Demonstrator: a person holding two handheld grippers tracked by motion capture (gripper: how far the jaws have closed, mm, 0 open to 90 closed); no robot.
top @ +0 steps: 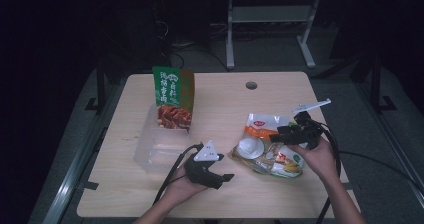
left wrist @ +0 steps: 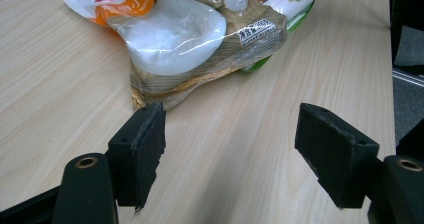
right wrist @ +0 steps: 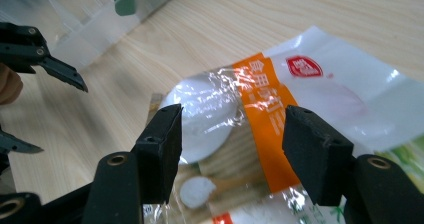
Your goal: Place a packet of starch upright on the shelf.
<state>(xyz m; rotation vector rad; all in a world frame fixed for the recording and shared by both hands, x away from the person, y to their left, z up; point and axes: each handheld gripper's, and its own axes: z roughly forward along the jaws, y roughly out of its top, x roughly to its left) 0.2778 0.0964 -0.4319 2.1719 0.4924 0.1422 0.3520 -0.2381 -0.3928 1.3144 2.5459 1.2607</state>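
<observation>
Glossy orange-and-white food packet (top: pixel 266 146) flat on table; both hand-held grippers agape, empty.

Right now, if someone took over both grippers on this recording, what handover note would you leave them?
Left gripper: open, holding nothing, low over the table just short of the near edge of the snack bag.
Right gripper: open, poised over the bag's middle, jaws either side of the orange band, not closed on it.
Snack bag: lying flat on the table's right half.
Clear plastic bin: on the left half, with a green packet standing at its far end.
Done: one packet is in the bin.
Left: probably grasp the snack bag and move it to the bin.
</observation>
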